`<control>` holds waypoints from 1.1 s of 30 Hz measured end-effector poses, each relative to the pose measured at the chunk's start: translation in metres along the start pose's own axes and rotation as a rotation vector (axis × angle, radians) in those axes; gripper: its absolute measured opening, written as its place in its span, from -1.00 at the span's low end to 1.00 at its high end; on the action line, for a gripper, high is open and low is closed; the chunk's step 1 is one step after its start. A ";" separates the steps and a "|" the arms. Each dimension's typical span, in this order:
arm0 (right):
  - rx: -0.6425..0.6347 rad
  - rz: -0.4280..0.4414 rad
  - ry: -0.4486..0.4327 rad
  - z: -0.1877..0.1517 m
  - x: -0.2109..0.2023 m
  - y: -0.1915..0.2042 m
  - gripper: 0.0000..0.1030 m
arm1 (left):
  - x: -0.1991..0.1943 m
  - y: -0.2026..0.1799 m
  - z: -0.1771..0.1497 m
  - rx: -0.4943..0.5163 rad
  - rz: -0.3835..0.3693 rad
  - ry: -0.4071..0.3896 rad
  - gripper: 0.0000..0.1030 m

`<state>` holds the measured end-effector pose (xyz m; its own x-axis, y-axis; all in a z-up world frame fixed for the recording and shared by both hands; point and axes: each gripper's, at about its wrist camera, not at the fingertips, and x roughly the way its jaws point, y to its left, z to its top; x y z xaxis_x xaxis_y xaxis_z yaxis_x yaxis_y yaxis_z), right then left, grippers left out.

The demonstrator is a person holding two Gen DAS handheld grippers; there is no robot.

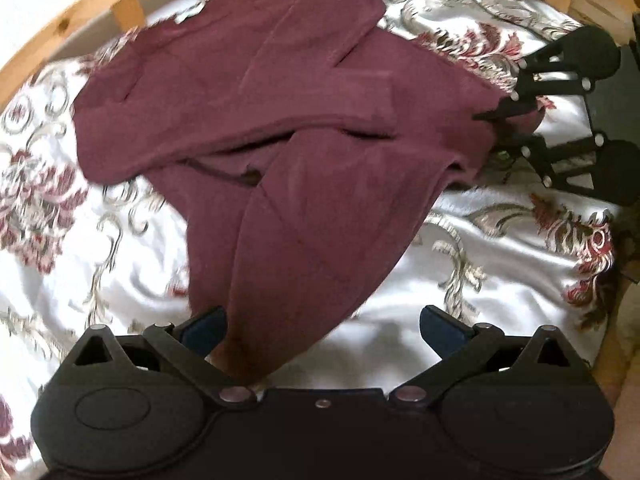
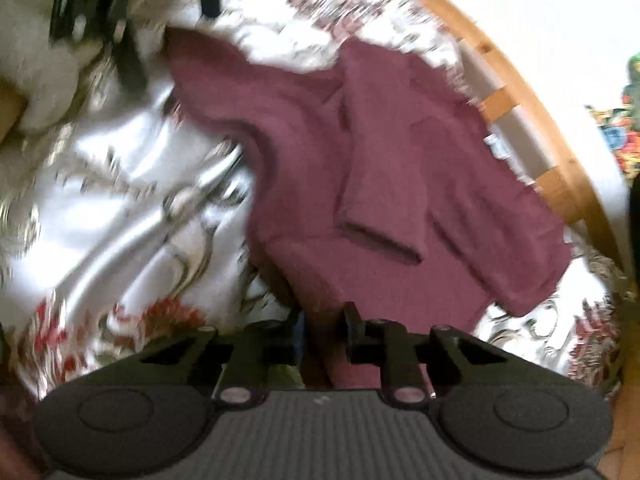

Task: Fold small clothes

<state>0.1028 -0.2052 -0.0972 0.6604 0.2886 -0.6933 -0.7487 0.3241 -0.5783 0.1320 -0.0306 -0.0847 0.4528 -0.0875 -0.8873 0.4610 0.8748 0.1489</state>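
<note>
A small maroon knit sweater (image 1: pixel 280 128) lies on a white satin floral cloth, its sleeves folded across the body. My left gripper (image 1: pixel 320 332) is open, and the sweater's near end drapes between its fingers against the left one. My right gripper shows at the right of the left wrist view (image 1: pixel 508 128), closed on the sweater's right edge. In the right wrist view the sweater (image 2: pixel 400 184) fills the middle and my right gripper (image 2: pixel 322 336) is nearly shut with maroon fabric pinched between its fingers.
The floral cloth (image 1: pixel 500 272) covers a round wooden-framed seat, whose rim (image 1: pixel 60 28) curves along the far side and also shows in the right wrist view (image 2: pixel 516 80). A colourful patterned item (image 2: pixel 624 140) lies beyond the rim at the right.
</note>
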 end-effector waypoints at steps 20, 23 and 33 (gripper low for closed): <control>0.299 -0.093 -0.156 0.002 -0.031 -0.048 -0.76 | 0.008 0.001 0.015 -0.118 0.121 -0.182 0.03; 0.303 -0.101 -0.153 0.001 -0.032 -0.048 -0.76 | 0.003 0.014 0.010 -0.191 0.129 -0.200 0.03; 0.294 -0.104 -0.095 -0.002 -0.026 -0.047 -0.76 | 0.022 0.014 0.009 -0.183 0.169 -0.059 0.19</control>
<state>0.1204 -0.2292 -0.0529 0.7450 0.3188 -0.5860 -0.6376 0.5985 -0.4850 0.1557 -0.0247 -0.0985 0.5582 0.0441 -0.8286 0.2319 0.9505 0.2067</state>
